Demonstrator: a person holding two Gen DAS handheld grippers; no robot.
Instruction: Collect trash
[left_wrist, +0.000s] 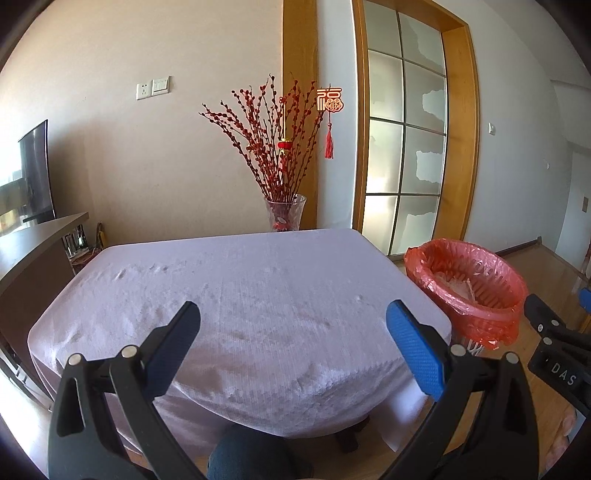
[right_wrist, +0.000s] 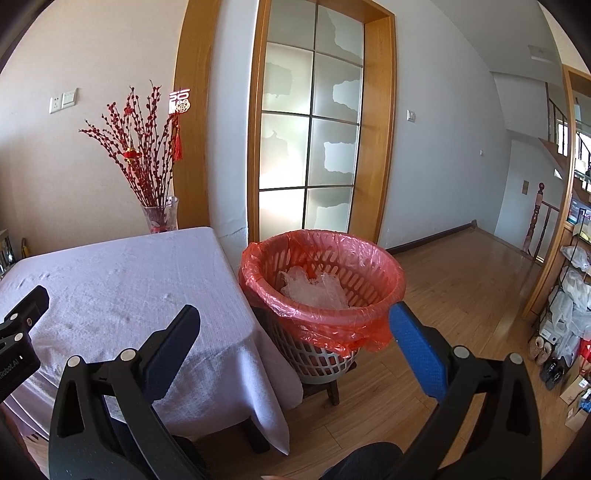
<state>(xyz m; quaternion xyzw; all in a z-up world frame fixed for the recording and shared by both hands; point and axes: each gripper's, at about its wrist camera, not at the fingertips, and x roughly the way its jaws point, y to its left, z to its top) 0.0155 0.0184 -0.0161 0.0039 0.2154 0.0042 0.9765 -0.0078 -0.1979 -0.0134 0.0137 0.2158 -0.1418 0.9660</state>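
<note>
With the lavender-clothed table (left_wrist: 236, 295) showing no trash and crumpled clear plastic (right_wrist: 314, 286) inside the red-lined slatted basket (right_wrist: 325, 317), both the left gripper (left_wrist: 291, 325) and right gripper (right_wrist: 295, 325) hang spread and hold nothing, best kept clear of the liner.

- The right gripper (left_wrist: 554, 332) is cut off by the left wrist view's edge at 3 o'clock; its fingertips are out of frame there.
- The basket (left_wrist: 476, 295) interior is mostly hidden behind its red bag (left_wrist: 436, 258) rim in that view; the contents are unclear.
- The vase (right_wrist: 160, 219) base is hidden behind the table (right_wrist: 110, 288) at 10 o'clock.
- Shelf items (right_wrist: 572, 314) at 3 o'clock are too blurred to identify.
</note>
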